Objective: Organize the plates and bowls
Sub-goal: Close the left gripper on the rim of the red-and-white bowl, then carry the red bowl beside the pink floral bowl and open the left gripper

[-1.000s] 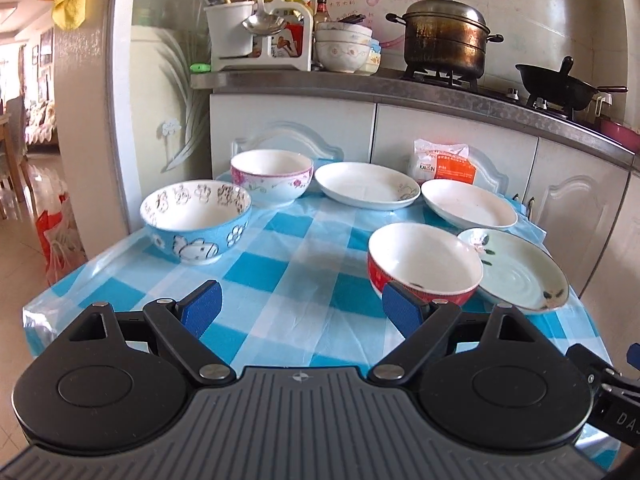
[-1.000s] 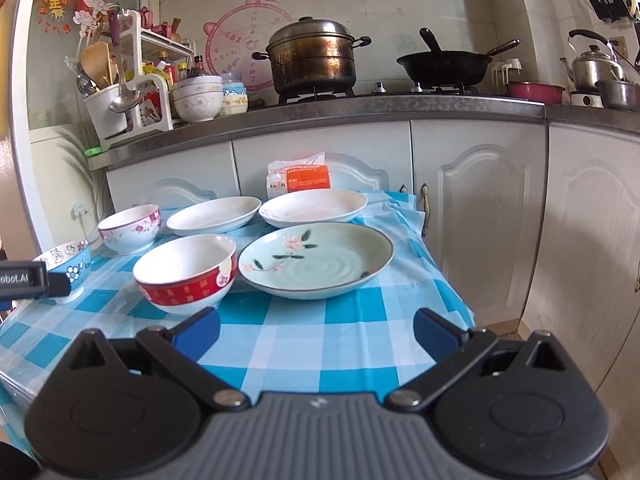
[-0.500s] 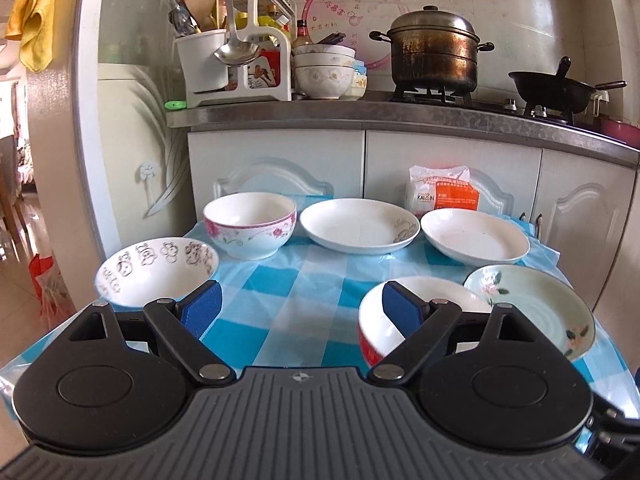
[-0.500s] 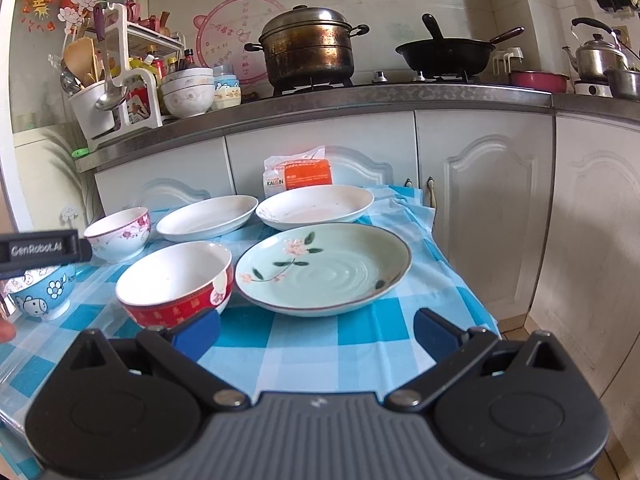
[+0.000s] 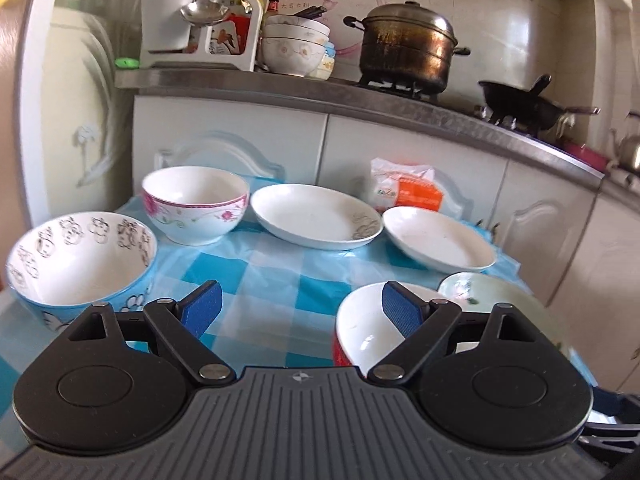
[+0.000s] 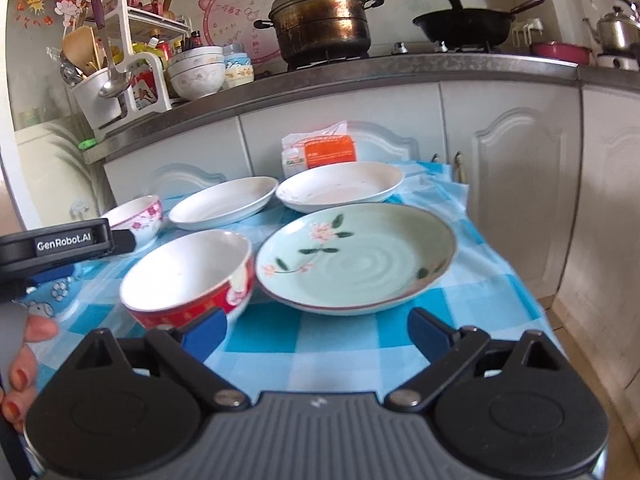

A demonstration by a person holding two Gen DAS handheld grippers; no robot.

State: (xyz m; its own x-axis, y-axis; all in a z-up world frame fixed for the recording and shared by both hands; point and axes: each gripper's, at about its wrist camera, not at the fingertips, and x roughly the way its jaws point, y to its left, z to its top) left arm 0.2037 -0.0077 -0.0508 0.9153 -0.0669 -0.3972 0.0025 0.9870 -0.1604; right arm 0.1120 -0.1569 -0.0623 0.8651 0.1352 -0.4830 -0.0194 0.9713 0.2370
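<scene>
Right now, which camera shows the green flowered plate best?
The right wrist view: the green flowered plate lies whole and unobstructed beside the red bowl. The left wrist view shows only a blurred sliver of it behind that gripper's finger.

Both tongs are built of black linkage arms with silver pivot screws and blue pads (image 5: 200, 307). A ribbed grey housing is seen behind. Red nail polish is worn on the left hand (image 6: 22, 360).
</scene>
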